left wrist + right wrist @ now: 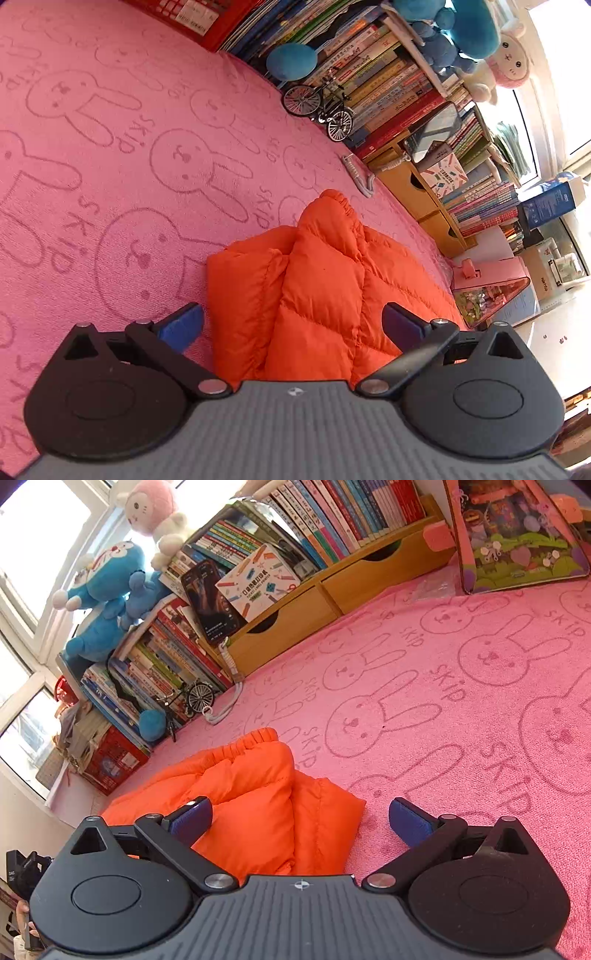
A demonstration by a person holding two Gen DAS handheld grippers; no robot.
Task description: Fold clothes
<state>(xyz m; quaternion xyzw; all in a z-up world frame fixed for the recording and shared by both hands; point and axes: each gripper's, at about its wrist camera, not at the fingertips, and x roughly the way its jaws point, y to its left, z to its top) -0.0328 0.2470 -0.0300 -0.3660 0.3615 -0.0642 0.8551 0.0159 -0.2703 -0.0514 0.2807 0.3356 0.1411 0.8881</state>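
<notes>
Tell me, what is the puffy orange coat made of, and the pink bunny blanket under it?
The orange coat looks like smooth, slightly shiny synthetic fabric with soft filling: stitched lines split it into puffy sections. The pink blanket looks like fuzzy, matte towel-like cloth: its surface is nubbly, with rabbits pressed in as darker outlines. The exact fibres cannot be told.

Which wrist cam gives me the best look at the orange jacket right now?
The left wrist view: the orange jacket fills the gap between the open left gripper, showing its quilted folds and elastic cuff. The right wrist view shows the jacket off to the left, partly behind one finger of the open right gripper.
</notes>
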